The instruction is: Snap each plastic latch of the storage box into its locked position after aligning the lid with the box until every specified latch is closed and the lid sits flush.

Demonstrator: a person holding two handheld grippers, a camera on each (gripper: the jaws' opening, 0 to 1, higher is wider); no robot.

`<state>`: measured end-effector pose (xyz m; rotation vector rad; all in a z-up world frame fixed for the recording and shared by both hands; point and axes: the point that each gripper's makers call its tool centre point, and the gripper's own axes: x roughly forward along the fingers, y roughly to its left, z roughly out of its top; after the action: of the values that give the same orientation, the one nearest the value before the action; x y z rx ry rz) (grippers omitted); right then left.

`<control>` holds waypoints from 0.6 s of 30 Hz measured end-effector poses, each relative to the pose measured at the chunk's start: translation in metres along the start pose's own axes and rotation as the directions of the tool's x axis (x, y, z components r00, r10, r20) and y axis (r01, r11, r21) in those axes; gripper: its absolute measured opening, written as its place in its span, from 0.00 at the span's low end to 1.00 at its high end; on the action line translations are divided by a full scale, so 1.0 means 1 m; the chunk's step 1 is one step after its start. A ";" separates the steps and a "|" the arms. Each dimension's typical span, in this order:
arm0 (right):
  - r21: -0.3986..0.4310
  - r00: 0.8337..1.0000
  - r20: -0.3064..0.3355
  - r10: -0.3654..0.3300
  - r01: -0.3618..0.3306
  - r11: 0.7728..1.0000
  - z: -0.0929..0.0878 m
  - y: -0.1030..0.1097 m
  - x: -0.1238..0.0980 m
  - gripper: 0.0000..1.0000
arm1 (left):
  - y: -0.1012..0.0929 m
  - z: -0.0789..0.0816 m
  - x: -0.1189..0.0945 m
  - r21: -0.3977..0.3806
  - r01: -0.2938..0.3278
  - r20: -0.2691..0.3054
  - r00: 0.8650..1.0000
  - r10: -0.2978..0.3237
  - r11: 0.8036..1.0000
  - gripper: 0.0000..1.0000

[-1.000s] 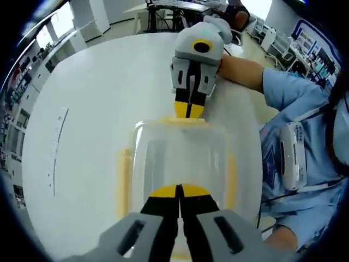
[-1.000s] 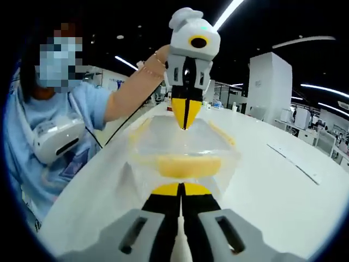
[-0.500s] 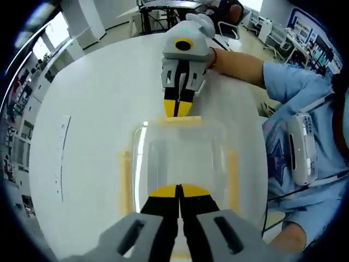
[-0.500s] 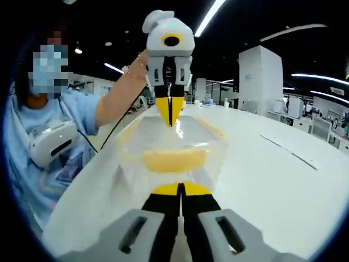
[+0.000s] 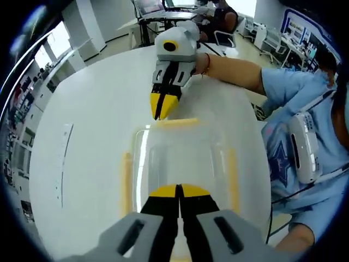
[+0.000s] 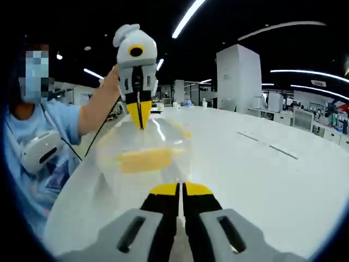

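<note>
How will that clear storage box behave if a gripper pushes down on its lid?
The storage box looks see-through and empty, so probably light and apt to slide on the smooth white table. Its thin clear lid may flex under the left gripper.

Grey tool (image 5: 178, 204) bodies, black jaws tipped yellow — light blue short-sleeved shirt (image 5: 297, 103), red wrist band (image 5: 206, 61).

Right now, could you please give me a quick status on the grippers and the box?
Both grippers' jaws shut, empty. Right gripper off the far latch; left gripper over the storage box. Lid on. Nothing in the way.
</note>
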<state>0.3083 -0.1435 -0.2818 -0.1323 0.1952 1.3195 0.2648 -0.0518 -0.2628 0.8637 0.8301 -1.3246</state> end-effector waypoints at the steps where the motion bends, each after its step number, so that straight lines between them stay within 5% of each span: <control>1: -0.003 1.000 0.007 -0.001 0.001 1.000 0.003 0.000 -0.001 0.03 | 0.000 0.000 0.000 0.001 0.002 0.013 1.000 -0.002 1.000 0.00; 9: -0.106 0.999 -0.037 -0.011 0.008 0.994 0.055 0.016 0.000 0.02 | -0.002 0.001 0.000 0.011 0.002 0.064 0.998 -0.003 1.000 0.00; 18: -0.190 0.981 -0.192 -0.037 0.000 0.982 0.065 0.022 0.020 0.00 | -0.003 -0.001 -0.001 0.006 0.002 0.097 0.995 -0.002 1.000 0.00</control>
<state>0.2956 -0.1057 -0.2224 -0.4255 0.2336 1.3047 0.2618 -0.0509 -0.2626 0.7970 0.7516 -1.3607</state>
